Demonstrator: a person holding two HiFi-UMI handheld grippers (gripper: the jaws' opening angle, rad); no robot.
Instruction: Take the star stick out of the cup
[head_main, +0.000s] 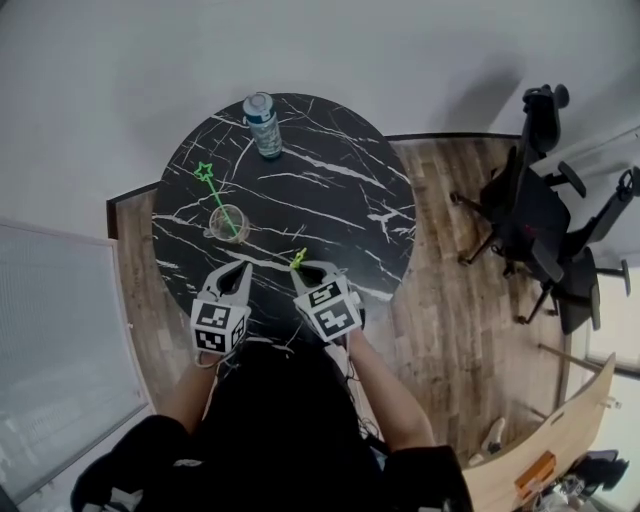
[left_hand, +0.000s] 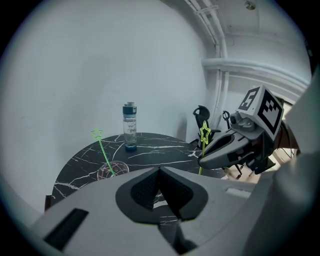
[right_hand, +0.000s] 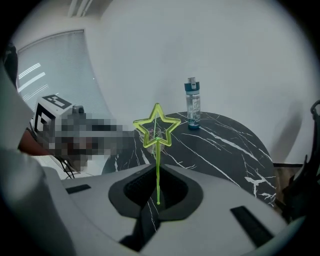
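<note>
A clear cup (head_main: 229, 222) stands on the round black marble table (head_main: 330, 200), left of its middle. A green star stick (head_main: 206, 174) leans out of the cup toward the far left. My right gripper (head_main: 303, 268) is at the table's near edge, shut on a second, yellow-green star stick (head_main: 298, 259). In the right gripper view that star stick (right_hand: 157, 131) rises upright from between the jaws of the right gripper (right_hand: 157, 194). My left gripper (head_main: 236, 270) hovers just near of the cup, shut and empty. From the left gripper (left_hand: 160, 172) I see the cup (left_hand: 112, 170) and its star stick (left_hand: 96, 133) ahead.
A blue-capped water bottle (head_main: 262, 122) stands at the table's far edge. Two black office chairs (head_main: 530, 215) sit on the wooden floor to the right. A curved wooden desk (head_main: 560, 440) is at the lower right. A grey wall lies beyond the table.
</note>
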